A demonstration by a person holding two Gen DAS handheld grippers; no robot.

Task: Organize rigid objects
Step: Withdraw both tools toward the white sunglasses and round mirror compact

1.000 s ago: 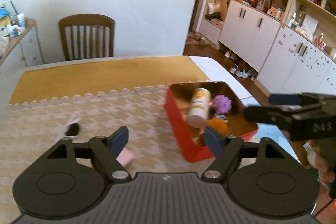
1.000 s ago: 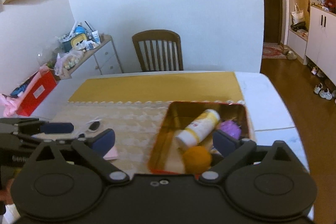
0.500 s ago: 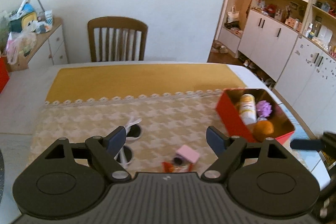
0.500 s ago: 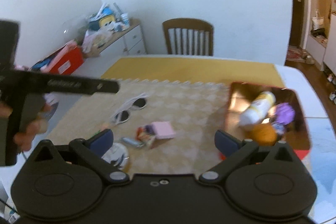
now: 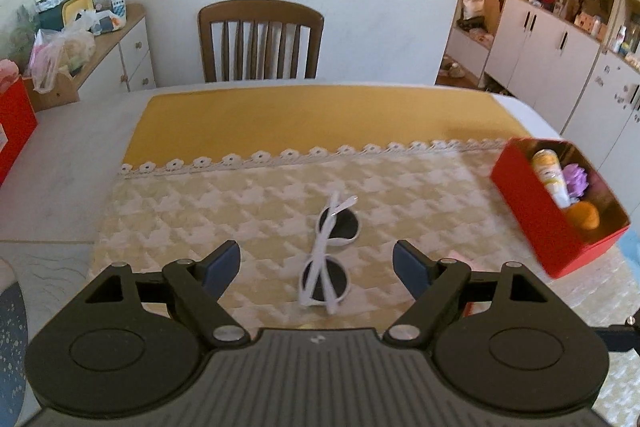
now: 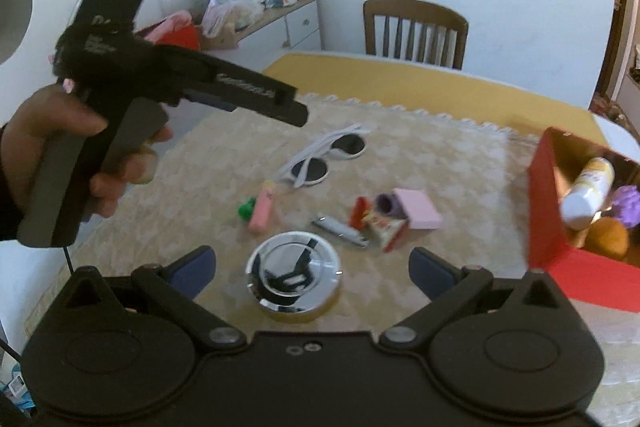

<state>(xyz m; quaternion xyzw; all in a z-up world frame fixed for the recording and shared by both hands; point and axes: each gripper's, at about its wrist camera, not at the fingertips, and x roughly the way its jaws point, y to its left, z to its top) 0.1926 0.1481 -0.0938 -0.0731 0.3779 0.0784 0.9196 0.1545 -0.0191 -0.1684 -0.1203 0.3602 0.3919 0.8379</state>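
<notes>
White sunglasses (image 5: 330,259) lie folded on the patterned tablecloth, between and just beyond the fingertips of my open, empty left gripper (image 5: 317,265). They also show in the right wrist view (image 6: 326,157). My right gripper (image 6: 312,273) is open and empty, held above a round chrome lid (image 6: 294,273). Beyond it lie a pink block (image 6: 418,213), a small red packet (image 6: 384,225), a metal clip (image 6: 340,229) and a pink-and-green toy (image 6: 258,211). A red box (image 5: 556,223) at the right holds a white bottle (image 6: 586,193), a purple ball (image 6: 628,205) and an orange ball (image 6: 608,237).
The left gripper's body and the hand holding it (image 6: 120,99) fill the upper left of the right wrist view. A wooden chair (image 5: 260,43) stands at the table's far side. A cluttered sideboard (image 5: 92,43) is at the far left, white cupboards (image 5: 560,39) at the right.
Both views have swung left, away from the red box. The left gripper now frames the sunglasses. The right gripper now looks down on the chrome lid and small items.
</notes>
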